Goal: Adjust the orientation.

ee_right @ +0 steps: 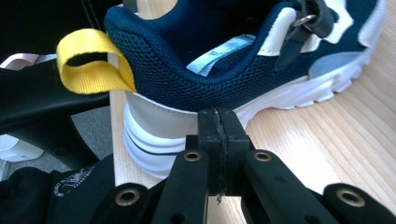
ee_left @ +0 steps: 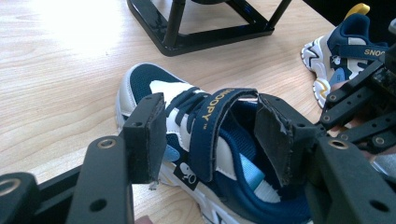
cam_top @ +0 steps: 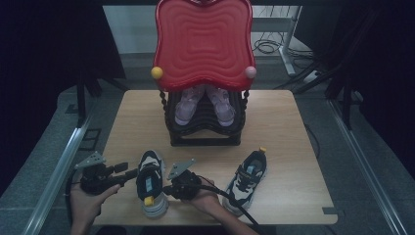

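near sneaker point(cam_top: 150, 182) sits at the counter point(cam_top: 284, 122) front edge. left tool point(ee_left: 210, 140) wide open, straddling the strap point(ee_left: 212, 126), holding nothing. right tool point(ee_right: 218, 135) closed empty against the heel. likely light, soft upper; grip the stiff heel collar or strap.

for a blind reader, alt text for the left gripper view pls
The open left gripper straddles the strap of a navy and white sneaker on a wooden table. A matching second sneaker lies at upper right.
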The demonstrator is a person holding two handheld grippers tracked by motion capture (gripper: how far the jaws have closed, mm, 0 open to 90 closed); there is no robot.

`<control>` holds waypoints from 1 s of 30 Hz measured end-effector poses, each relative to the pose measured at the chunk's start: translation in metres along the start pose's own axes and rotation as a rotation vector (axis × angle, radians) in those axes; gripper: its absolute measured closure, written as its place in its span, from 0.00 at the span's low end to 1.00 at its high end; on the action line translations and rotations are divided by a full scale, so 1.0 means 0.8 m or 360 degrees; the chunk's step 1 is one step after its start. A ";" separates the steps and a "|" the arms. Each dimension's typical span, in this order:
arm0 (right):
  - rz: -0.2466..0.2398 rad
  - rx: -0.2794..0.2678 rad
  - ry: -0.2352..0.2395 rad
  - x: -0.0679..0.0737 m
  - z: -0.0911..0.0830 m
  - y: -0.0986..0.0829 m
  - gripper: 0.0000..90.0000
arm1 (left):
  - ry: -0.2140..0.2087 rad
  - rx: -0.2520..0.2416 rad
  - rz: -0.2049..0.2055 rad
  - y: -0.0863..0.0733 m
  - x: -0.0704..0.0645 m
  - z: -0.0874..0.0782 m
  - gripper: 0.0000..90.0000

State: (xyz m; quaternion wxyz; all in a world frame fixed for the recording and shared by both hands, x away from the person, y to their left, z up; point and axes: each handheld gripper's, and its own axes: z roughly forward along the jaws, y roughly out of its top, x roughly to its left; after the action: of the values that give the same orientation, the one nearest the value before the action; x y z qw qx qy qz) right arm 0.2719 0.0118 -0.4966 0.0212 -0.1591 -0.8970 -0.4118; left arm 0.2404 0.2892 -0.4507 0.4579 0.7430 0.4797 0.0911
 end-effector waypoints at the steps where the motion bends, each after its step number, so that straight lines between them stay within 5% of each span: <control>1: -0.0002 0.0000 0.0005 0.001 0.002 0.001 0.99 | 0.0002 -0.0004 0.0000 0.000 0.000 -0.001 0.49; 30: -0.0091 -0.0028 0.0156 0.033 0.071 0.041 0.99 | 0.0035 -0.0089 -0.0051 -0.002 0.016 -0.025 0.49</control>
State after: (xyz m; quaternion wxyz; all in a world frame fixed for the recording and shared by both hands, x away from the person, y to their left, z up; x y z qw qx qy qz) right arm 0.2618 0.0811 -0.5056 0.0521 -0.1132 -0.8954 -0.4274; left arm 0.2344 0.3116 -0.4444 0.4745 0.7210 0.4937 0.1055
